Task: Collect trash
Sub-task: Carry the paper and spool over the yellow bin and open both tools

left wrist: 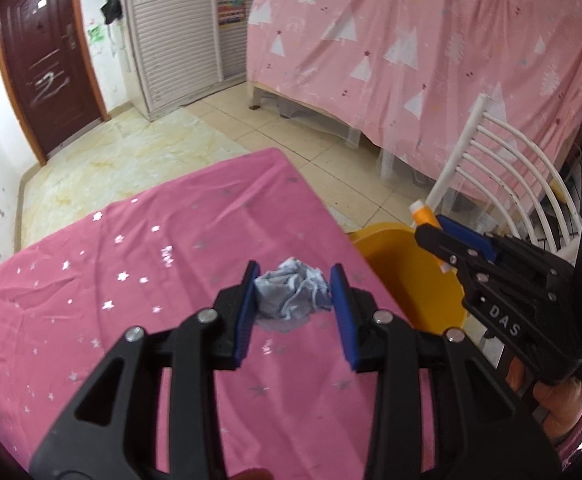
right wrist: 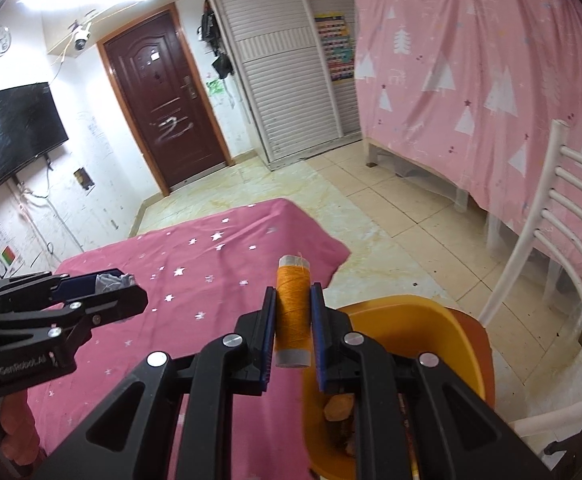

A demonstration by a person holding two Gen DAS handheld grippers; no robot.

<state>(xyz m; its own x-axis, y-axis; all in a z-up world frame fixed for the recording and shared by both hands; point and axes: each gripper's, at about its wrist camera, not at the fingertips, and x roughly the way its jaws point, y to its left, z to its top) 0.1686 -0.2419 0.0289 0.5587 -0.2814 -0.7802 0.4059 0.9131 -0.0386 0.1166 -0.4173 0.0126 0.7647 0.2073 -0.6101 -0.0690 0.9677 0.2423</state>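
Pink bedding (left wrist: pixel 431 40) printed with white trees hangs over a bed frame at the far side of the room, and beside it stands a slatted white wardrobe (right wrist: pixel 287 80) next to a dark brown door (right wrist: pixel 163 104). Nearer, the worktop (left wrist: pixel 151 260) is covered by a pink cloth dotted with silver stars. A white chair (right wrist: pixel 551 248) with a curved slatted back stands on the tiled floor (right wrist: pixel 403 200) to the right. Just off the worktop's right edge sits an orange bin (right wrist: pixel 411 328), its mouth open upward, with a few brownish scraps lying at the bottom.

The left tool (left wrist: pixel 295 308) is held above the starred cloth, its blue pads pressing from both sides on a crumpled pale-blue tissue (left wrist: pixel 291 296), so it is narrowed around that wad. In the right wrist view the same tissue (right wrist: pixel 113 281) shows as a grey-white lump between the blue pads.

The right tool (right wrist: pixel 293 320) is closed tightly on an orange thread spool (right wrist: pixel 293 312), gripping it by its wound middle with the spool upright between the pads and its pale ends sticking out above and below. It is held at the near rim of the bin, by the edge of the worktop. The holder's fingers (left wrist: pixel 563 400) show below the right tool.
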